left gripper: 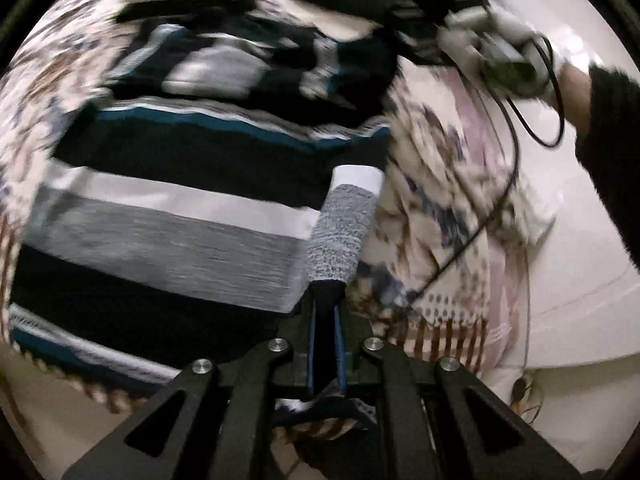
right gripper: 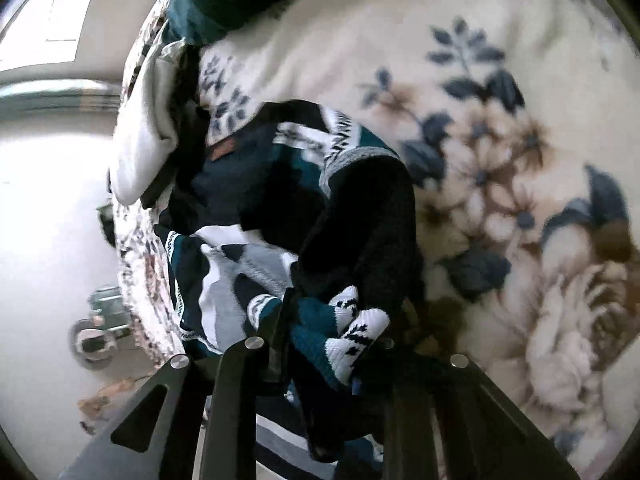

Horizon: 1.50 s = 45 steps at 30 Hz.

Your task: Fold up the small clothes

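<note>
Your left gripper [left gripper: 326, 300] is clenched on a thin fold of the striped sweater [left gripper: 172, 216], its two dark fingers [left gripper: 316, 344] drawn almost together with the cloth pinched between them; a cuff [left gripper: 344, 232] of speckled grey knit with a white band stands up just past the tips. The sweater itself (bands of black, white, grey and teal) lies spread across the floral blanket [left gripper: 440, 184], reaching toward the blanket's left edge in the left wrist view, while its upper part is bunched and blurred near the far edge. In the same view you can see your other hand [left gripper: 568, 80] at the blanket's right edge, carrying its gripper with a black cable [left gripper: 516, 148] trailing down across the blanket. From the right wrist view, your right gripper [right gripper: 332, 332] is grasping a thick bunch of the sweater, teal and white patterned knit bulging out between the jaws, which stand somewhat apart around it. More crumpled clothes [right gripper: 168, 120], white and dark, are heaped beyond the bunch near the blanket's left edge, and pale floor [right gripper: 48, 208] shows past that edge.
</note>
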Available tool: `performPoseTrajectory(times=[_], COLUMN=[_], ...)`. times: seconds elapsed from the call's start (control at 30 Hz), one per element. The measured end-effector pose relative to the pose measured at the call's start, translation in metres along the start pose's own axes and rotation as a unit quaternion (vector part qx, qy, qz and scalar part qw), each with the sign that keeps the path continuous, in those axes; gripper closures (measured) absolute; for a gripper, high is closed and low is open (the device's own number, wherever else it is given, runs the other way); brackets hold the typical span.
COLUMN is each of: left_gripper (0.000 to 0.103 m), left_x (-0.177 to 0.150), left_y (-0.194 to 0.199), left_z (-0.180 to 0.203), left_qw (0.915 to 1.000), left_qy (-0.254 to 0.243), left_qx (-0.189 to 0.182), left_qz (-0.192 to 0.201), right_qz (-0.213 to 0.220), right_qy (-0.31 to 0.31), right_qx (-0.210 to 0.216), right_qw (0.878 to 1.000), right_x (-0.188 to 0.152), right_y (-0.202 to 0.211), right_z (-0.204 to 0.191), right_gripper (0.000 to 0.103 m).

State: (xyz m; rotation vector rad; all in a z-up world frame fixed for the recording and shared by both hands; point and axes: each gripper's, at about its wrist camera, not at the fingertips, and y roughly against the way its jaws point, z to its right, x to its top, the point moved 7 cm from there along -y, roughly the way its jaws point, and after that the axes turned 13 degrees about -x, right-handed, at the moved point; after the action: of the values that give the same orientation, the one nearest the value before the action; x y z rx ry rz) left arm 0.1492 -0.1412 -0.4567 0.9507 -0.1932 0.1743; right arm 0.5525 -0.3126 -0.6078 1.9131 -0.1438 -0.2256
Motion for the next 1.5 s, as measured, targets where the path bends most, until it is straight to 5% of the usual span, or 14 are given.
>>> performPoseTrajectory(times=[0.27,0.5,0.7,0.83,0.93,1.07,1.2,1.33,1.5], left_gripper=[0.098,0.098,0.097,0.095,0.078,0.068,0.068,0.064,0.061], left_x=[0.019,0.019,0.006,-0.02,-0.031,-0.018,0.044,0.166,0.302], left_y=[0.088,0.122,0.114,0.128,0.145,0.144,0.127,0.106,0.06], left_z=[-0.101,-0.204,-0.279,-0.328,-0.347,-0.344,-0.317,-0.286,-0.261], left_qw=[0.9941,0.9812,0.9708,0.954,0.9442,0.947,0.9647,0.9803,0.9893], left_qy=[0.083,0.162,0.223,0.291,0.319,0.313,0.253,0.161,0.079], left_qx=[-0.001,0.003,0.01,0.015,0.003,-0.015,-0.031,-0.053,-0.054], left_qz=[0.07,0.105,0.087,0.071,0.081,0.073,0.065,0.101,0.11], right_qz=[0.007,-0.017,-0.018,-0.034,-0.035,-0.019,0.026,0.059,0.078], right_qy=[0.04,0.049,0.027,0.066,0.087,0.103,0.098,0.066,0.013], right_qx=[-0.052,-0.137,-0.203,-0.158,-0.092,-0.071,-0.112,-0.134,-0.126], right_qw=[0.998,0.989,0.979,0.985,0.991,0.992,0.989,0.987,0.989], right_x=[0.019,0.029,0.025,0.016,-0.002,-0.037,-0.054,-0.041,0.001], right_y=[0.01,-0.094,-0.16,-0.16,-0.129,-0.085,-0.048,-0.026,-0.04], right_z=[-0.138,-0.273,-0.314,-0.332,-0.333,-0.302,-0.241,-0.173,-0.117], right_gripper=[0.082,0.082,0.077,0.048,0.042,0.037,0.037,0.037,0.037])
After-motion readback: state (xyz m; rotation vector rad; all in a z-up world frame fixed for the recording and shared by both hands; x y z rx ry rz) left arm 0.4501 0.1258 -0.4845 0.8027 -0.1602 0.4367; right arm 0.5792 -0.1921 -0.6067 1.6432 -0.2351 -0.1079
